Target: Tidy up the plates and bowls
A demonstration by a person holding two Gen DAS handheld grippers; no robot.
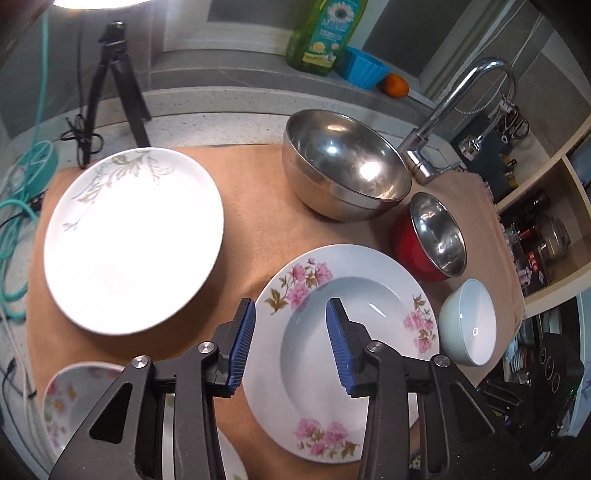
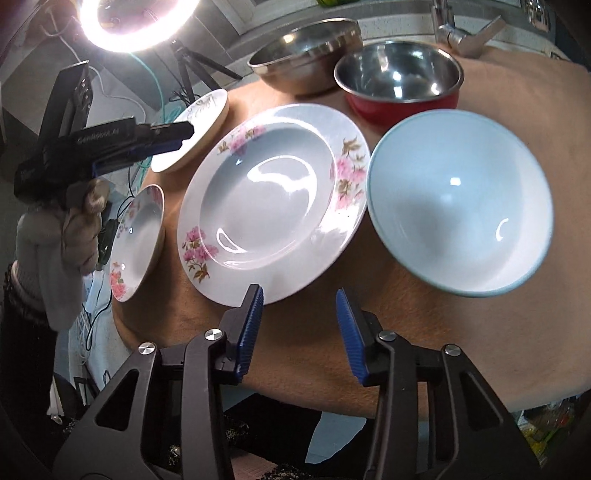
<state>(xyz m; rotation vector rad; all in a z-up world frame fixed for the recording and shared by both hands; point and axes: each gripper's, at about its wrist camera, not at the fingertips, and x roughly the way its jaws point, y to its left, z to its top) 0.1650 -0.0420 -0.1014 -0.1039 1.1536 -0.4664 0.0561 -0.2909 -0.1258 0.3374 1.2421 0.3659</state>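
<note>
A deep pink-flowered plate (image 1: pixel 347 354) (image 2: pixel 273 199) lies on the tan cloth. My left gripper (image 1: pixel 290 347) is open and empty, above that plate's left rim. A white plate with a grey leaf pattern (image 1: pixel 135 240) (image 2: pixel 199 122) lies to its left. A small flowered plate (image 1: pixel 70 402) (image 2: pixel 138 240) lies at the near left. A pale blue bowl (image 1: pixel 471 321) (image 2: pixel 461 199), a red bowl with a steel inside (image 1: pixel 432 238) (image 2: pixel 400 79) and a large steel bowl (image 1: pixel 347 166) (image 2: pixel 306 62) stand at the right and back. My right gripper (image 2: pixel 299 332) is open and empty, near the cloth's front edge.
A tap (image 1: pixel 450 122) stands behind the bowls. A dish soap bottle (image 1: pixel 325 33), a blue cup (image 1: pixel 364 66) and an orange (image 1: pixel 395 85) sit on the back ledge. A tripod (image 1: pixel 110 96) and cables (image 1: pixel 18 206) are at the left, and shelves (image 1: pixel 543 206) at the right.
</note>
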